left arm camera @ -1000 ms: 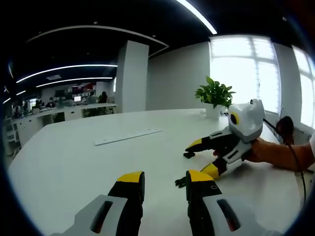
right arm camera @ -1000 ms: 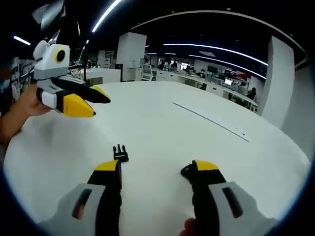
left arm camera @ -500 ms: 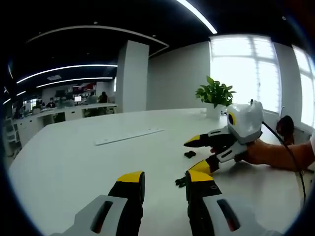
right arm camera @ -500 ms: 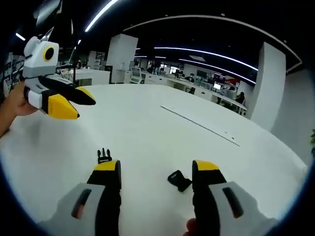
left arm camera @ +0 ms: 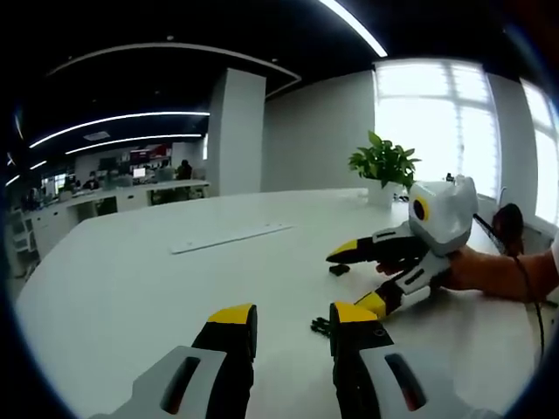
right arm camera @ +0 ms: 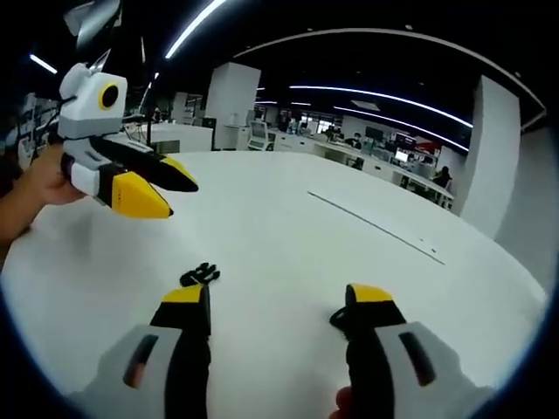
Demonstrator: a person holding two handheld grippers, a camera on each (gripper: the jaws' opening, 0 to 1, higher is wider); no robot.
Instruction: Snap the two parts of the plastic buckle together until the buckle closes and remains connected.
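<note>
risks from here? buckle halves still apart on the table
1. Both buckle pieces lie right at the right gripper tips, one beside each; closing could knock one away rather than grasp it.
2. The pieces are small and dark, partly hidden behind the tips, so orientation is hard to judge before mating.
3. The left gripper hovers open above the table, holding nothing.

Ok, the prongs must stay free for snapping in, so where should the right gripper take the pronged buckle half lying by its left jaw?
Probably by its solid rear body, coming down from above: the pronged buckle half lies flat on the table, just past the left jaw of the right gripper. Which way its prongs point is too blurred to tell.
</note>
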